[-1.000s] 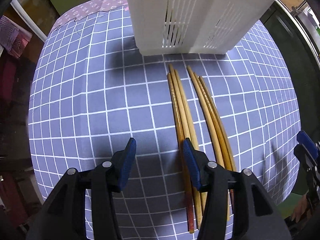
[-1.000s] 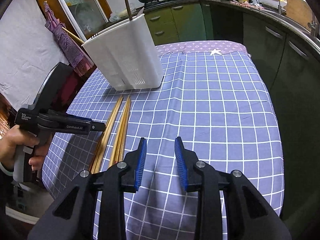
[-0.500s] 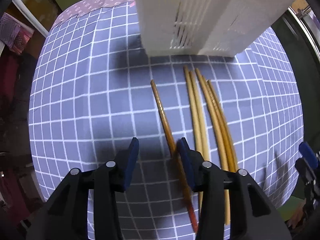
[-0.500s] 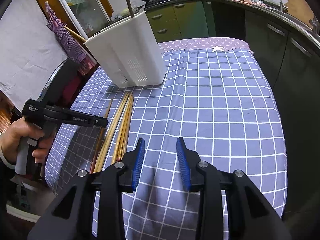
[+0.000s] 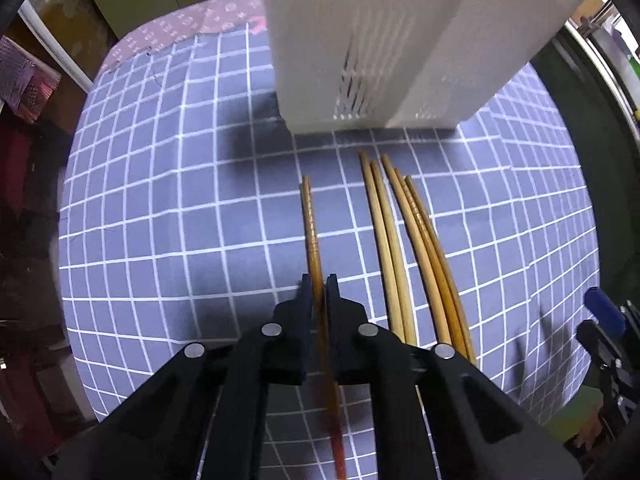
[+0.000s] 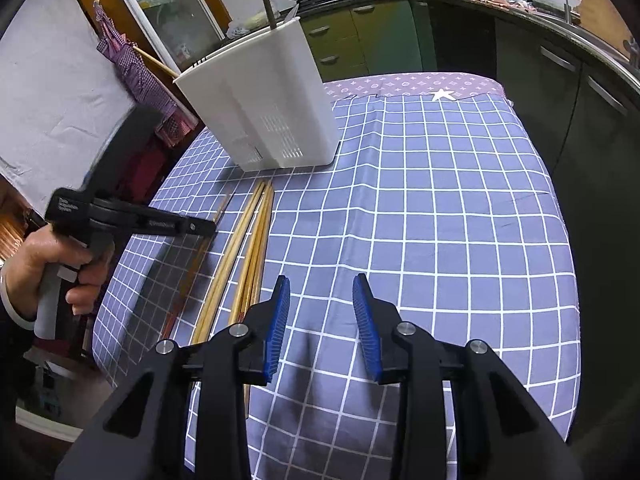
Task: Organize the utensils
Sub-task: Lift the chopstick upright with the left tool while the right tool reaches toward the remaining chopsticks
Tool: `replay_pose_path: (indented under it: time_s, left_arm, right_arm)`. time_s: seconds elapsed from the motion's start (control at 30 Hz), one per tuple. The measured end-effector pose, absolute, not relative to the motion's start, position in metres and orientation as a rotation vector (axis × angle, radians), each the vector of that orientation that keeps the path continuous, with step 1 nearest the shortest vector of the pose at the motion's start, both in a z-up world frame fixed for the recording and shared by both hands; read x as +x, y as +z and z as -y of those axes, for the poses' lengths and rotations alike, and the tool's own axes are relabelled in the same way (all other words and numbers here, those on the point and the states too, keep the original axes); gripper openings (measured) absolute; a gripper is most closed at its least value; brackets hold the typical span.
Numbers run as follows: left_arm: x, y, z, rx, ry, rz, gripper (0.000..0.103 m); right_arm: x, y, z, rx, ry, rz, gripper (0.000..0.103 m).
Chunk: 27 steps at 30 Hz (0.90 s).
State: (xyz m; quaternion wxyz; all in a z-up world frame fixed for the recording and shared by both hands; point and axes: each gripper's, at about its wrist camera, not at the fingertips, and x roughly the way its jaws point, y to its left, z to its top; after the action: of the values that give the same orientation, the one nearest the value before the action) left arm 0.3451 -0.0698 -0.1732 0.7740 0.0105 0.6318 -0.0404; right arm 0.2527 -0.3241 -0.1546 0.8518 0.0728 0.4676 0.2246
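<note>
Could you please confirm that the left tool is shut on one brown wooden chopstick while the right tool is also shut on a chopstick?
Not quite: the right tool is open and empty, as the right wrist view shows. The left tool is indeed shut on one brown wooden chopstick.

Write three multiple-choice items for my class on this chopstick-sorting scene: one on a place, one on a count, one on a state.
1. Where does the white holder stand?
A. beyond the chopsticks' far tips
B. on the floor
C. in the sink

2. How many chopsticks lie loose on the cloth?
A. one
B. five
C. nine

3. The left claw is:
A. wide open
B. shut on one chopstick
C. holding a spoon

A: the holder sits past the tips. B: five lie side by side. B: its pads pinch the single chopstick.
</note>
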Motion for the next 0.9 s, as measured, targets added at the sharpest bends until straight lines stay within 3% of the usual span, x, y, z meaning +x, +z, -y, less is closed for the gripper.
replay_pose_path:
  time_s: [0.33, 0.67, 0.9]
  left_arm:
    - [0.310, -0.120, 0.062, 0.065, -0.134, -1.223, 0.006]
    - [0.335, -0.163, 0.056, 0.004, -0.064, -1.351, 0.015]
    - [0.344, -0.176, 0.061, 0.026, -0.026, -1.393, 0.016]
  right_arm:
    - [0.253, -0.151, 0.319, 0.134, 0.471, -0.985, 0.033]
    - [0.244, -0.147, 0.315, 0.119, 0.483, -0.986, 0.033]
    - [0.245, -0.146, 0.324, 0.139, 0.479, -0.979, 0.033]
